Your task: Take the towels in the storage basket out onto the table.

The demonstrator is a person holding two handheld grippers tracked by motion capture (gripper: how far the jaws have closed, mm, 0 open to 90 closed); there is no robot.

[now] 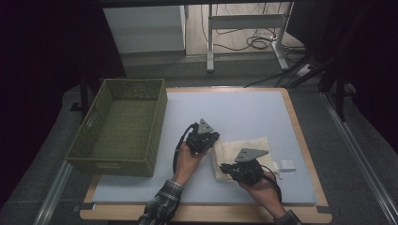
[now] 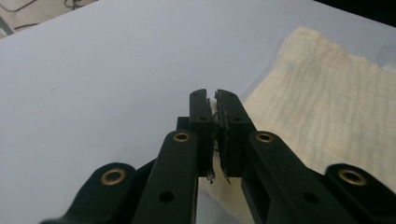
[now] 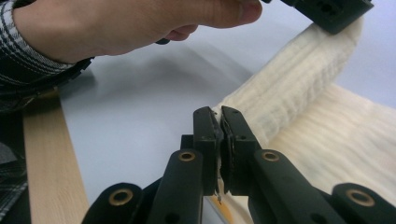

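**Ana:** On the pale blue mat, right of centre, lay the cream cloth, and both grippers had an edge of it. How far along would you say the fold was?

**Ben:** Early, I'd judge. The left gripper had its jaws shut tight on the cloth's left edge, a sliver of cream fabric pinched between the pads. The right gripper was just as tightly closed on the near left corner, cloth rising from it toward the other gripper.

**Ana:** So the left side was lifted?

**Ben:** Yes, raised off the mat in a soft ridge, while the rest of the cloth lay flat. Nothing was folded over yet, as far as I could tell. Carrying that edge across and laying it down remained. The green woven basket at the left of the table stood empty, well apart from the cloth, so any putting away was also undone.

**Ana:** And the surroundings?

**Ben:** The mat covered a wooden tabletop. A small white tag lay just right of the cloth. Beyond the table were a grey floor, white desk legs, loose cables and dark curtains at both sides. The person's plaid sleeve came in from below.
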